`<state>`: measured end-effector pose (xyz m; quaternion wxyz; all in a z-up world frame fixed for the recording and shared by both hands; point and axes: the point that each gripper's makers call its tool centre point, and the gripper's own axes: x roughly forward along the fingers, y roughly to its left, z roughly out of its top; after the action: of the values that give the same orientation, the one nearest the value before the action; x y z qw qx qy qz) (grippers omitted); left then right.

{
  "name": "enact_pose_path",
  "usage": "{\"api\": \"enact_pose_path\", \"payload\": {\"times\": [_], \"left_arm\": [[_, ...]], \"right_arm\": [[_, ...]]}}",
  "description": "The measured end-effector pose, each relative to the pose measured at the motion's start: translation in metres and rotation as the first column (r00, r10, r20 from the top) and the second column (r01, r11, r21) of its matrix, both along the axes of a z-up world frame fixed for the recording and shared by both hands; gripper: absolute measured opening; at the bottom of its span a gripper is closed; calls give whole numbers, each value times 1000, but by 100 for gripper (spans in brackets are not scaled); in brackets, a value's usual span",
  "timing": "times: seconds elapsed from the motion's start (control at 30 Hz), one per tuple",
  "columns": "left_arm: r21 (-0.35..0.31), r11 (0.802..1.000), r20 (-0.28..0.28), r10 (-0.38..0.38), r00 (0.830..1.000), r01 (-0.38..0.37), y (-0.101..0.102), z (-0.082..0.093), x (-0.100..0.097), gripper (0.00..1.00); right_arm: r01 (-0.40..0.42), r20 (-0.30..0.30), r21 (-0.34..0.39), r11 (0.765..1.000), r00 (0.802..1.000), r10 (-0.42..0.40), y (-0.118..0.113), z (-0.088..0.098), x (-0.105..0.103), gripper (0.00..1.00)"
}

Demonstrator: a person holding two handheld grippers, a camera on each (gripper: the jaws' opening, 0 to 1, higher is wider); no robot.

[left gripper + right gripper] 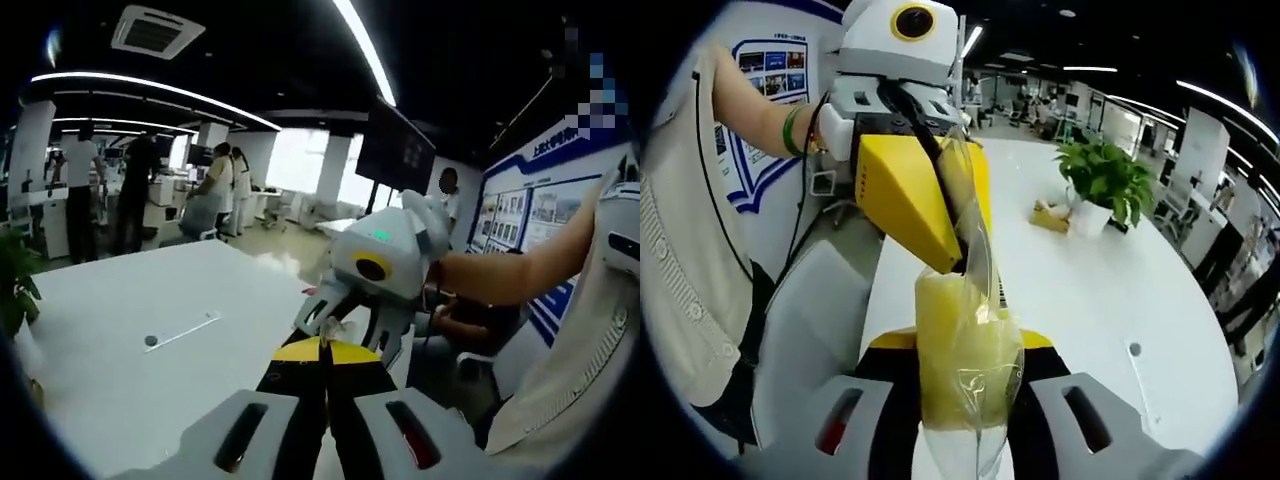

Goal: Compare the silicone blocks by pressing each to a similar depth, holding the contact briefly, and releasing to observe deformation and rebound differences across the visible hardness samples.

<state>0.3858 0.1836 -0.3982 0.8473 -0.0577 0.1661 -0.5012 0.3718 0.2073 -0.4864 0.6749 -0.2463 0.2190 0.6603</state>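
right gripper view looks along the long white worktop (1080, 300), which runs off toward a potted plant (1105, 180) at its far end, with a small tan object (1050, 216) just beside the pot. nearer me, my left hand-held gripper (958, 262) comes in from above, its yellow jaws closed on the top of a clear plastic bag (975, 235). the bag hangs down to a yellowish silicone block (965, 355) inside it, and my right hand-held gripper (970, 370) is pinched shut on that block, which sits above the worktop's near edge. left gripper view shows a flat white strip (185, 330) and a small dark dot (151, 340) lying on the worktop.
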Motion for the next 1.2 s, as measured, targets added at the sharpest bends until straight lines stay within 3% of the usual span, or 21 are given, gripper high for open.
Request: {"api": "enact_pose_path", "payload": {"times": [0.3,0.43,0.53,0.87,1.2], "left_arm": [[-29,1000,-44,1,999,-3,-3,-11,9,0],[-36,999,-68,3,998,-5,-1,-19,17,0],[-45,999,-96,6,995,-10,0,-28,23,0],[-44,999,-157,8,988,-15,-20,-53,21,0],[-60,998,-217,17,976,-31,-26,-78,34,0]], "right_arm": [[6,-40,6,1000,999,-5,-5,-9,4,30],[29,-81,38,999,996,-26,-6,-10,5,38],[38,-74,33,999,997,-35,-10,-18,7,42],[94,-92,49,994,992,-89,-21,-39,16,49],[219,-104,105,970,972,-209,-43,-50,38,56]]}}
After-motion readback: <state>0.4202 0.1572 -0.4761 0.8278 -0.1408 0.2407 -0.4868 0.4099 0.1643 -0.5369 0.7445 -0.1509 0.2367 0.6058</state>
